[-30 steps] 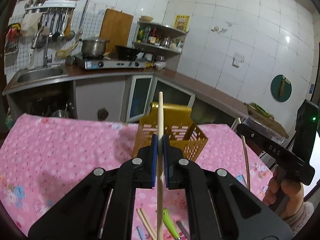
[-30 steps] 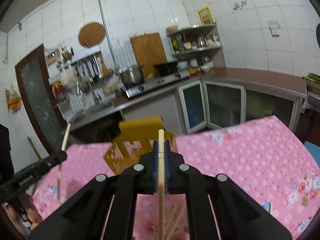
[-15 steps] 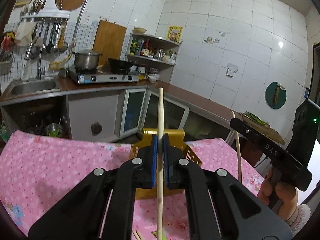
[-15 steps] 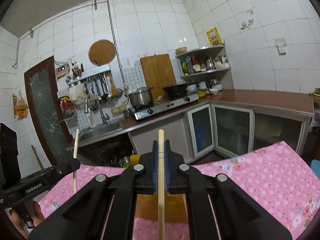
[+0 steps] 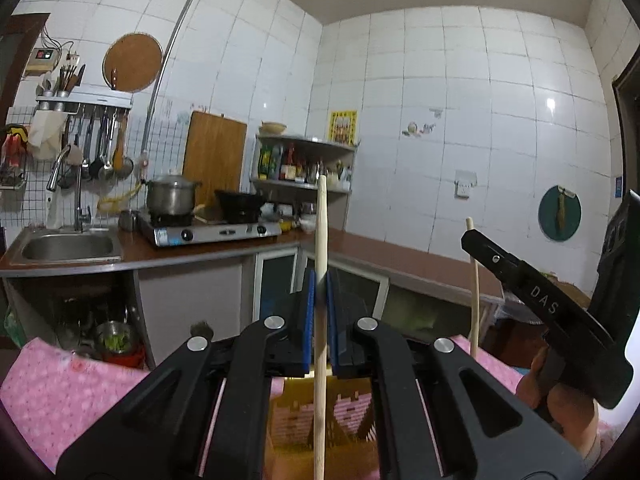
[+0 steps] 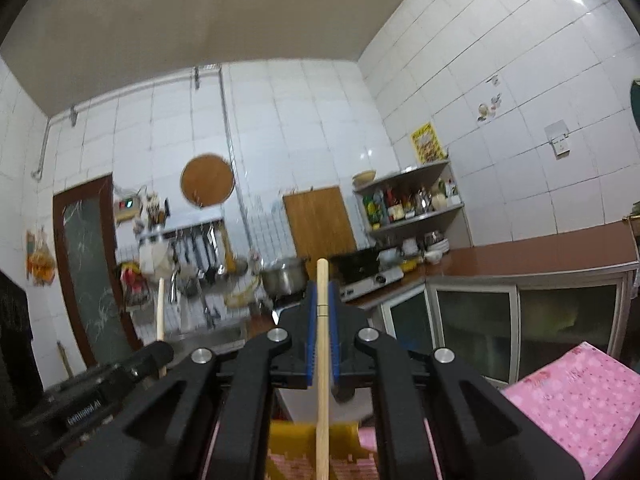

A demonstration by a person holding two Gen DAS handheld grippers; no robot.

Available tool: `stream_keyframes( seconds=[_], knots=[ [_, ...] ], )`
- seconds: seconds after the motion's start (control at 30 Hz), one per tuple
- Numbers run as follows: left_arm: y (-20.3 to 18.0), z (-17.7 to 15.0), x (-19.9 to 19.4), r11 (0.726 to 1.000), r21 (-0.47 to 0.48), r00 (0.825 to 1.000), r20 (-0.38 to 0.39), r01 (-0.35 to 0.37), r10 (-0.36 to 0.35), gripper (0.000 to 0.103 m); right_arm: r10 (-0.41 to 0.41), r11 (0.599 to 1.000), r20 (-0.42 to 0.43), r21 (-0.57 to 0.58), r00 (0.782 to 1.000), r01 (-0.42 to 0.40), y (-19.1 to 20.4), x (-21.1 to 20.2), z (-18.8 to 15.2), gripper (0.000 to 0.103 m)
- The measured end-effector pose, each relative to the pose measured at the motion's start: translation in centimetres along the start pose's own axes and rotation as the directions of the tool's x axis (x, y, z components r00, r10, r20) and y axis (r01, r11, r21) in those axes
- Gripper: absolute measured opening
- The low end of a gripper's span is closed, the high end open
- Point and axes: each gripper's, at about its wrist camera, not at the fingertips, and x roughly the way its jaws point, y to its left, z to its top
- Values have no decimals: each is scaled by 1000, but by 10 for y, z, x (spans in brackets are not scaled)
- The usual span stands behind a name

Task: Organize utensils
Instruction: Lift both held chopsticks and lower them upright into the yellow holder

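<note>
My left gripper (image 5: 320, 284) is shut on a pale wooden chopstick (image 5: 321, 224) that stands upright between its blue pads. My right gripper (image 6: 322, 296) is shut on a second wooden chopstick (image 6: 322, 280), also upright. Each gripper shows in the other's view: the right one (image 5: 472, 240) with its chopstick (image 5: 474, 304) at the right, the left one (image 6: 160, 354) with its chopstick (image 6: 160, 308) at the lower left. The yellow slatted utensil basket (image 5: 348, 412) sits low behind the left gripper's fingers and also shows in the right wrist view (image 6: 348, 444). Both grippers are raised above it.
The pink flowered tablecloth (image 5: 52, 392) lies below, also at the lower right of the right wrist view (image 6: 576, 396). Behind are a brown counter (image 5: 400, 256), a sink (image 5: 68, 246), a gas stove (image 5: 208, 232) with a pot, and a corner shelf (image 5: 304, 168).
Both grippers have risen and tilted upward with their chopsticks held. The basket and tablecloth have dropped to the bottom of both views, and more wall and ceiling show.
</note>
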Motion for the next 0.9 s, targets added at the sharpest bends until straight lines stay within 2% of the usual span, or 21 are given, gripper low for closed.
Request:
stream_keyframes(
  seconds=[0.17,0.3,0.5,0.77,0.9],
  knots=[
    [7,-3,29,999,4,998,45,-43,43,4,-29,1000,52,10,998,29,-3,24,-3,6],
    [16,-18,51,997,-3,997,33,-71,71,4,-76,997,100,-2,992,77,-9,38,-9,6],
    [22,-42,69,996,-11,996,-2,-87,87,4,-116,993,121,16,986,115,-17,49,-16,6],
    [21,-55,72,996,21,995,-29,-92,93,4,-123,991,80,-38,989,126,-14,58,-30,6],
    [25,-59,72,995,14,993,-52,-101,102,5,-112,989,21,-97,994,113,-11,61,-41,6]
  ],
)
